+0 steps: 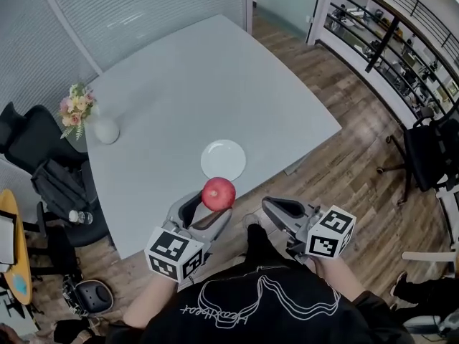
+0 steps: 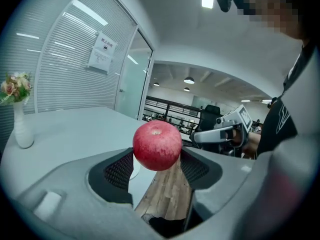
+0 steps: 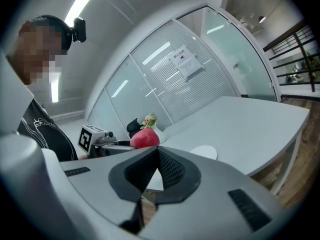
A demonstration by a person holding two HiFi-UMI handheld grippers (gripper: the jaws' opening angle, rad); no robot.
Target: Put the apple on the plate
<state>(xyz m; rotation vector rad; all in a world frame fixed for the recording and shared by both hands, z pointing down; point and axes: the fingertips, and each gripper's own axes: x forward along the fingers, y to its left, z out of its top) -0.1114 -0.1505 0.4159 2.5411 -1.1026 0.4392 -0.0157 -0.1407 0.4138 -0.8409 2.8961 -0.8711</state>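
Apple: The apple (image 1: 219, 193) is round and red. It has tiny pale specks and a small dip on top. Its skin looks smooth and whole.
Plate: The plate (image 1: 223, 159) is white, round and flat. It lies on the table close to the near edge. It has nothing on it.
Vase: A small white vase (image 1: 106, 130) holds pink and yellow flowers (image 1: 75, 110). It stands on the far left part of the table, well apart from the plate.
Table: The table (image 1: 215, 84) is big and light grey, and it stands on a wood floor (image 1: 344, 163).
Where the apple is: The apple is up in the air by the near edge of the table. In the head view it is just beside the near rim of the plate. It is not lying on the plate.
Apple and left gripper: The apple sits at the very tips of the left gripper (image 1: 209, 210). One black ribbed pad (image 2: 120, 170) presses on each side. Most of the apple sticks up above the jaws.
Left gripper: It is pinching the apple.
Under the jaws: In the left gripper view, the wood floor shows in the gap below the apple. The grey table lies to the left of that gap.
Right gripper: The jaws of the right gripper (image 1: 271, 208) are pressed together, tip against tip, with nothing between them. It is held near the apple on the right side and does not touch it.
Around: Black chairs (image 1: 32, 142) stand beside the table.
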